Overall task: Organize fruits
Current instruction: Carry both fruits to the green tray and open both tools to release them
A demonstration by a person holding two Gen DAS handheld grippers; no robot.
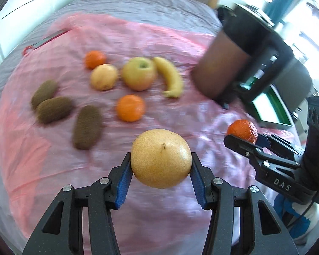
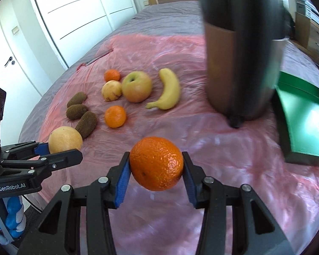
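My left gripper is shut on a round yellow pear and holds it above the pink sheet. My right gripper is shut on an orange mandarin, also lifted. Each gripper shows in the other's view: the right one with its mandarin, the left one with its pear. On the sheet lie three kiwis, two mandarins, a small yellow fruit, an apple and a banana.
A dark metal jug stands on the sheet to the right of the banana. A green tray lies at the right edge of the bed. White wardrobe doors stand at the far left.
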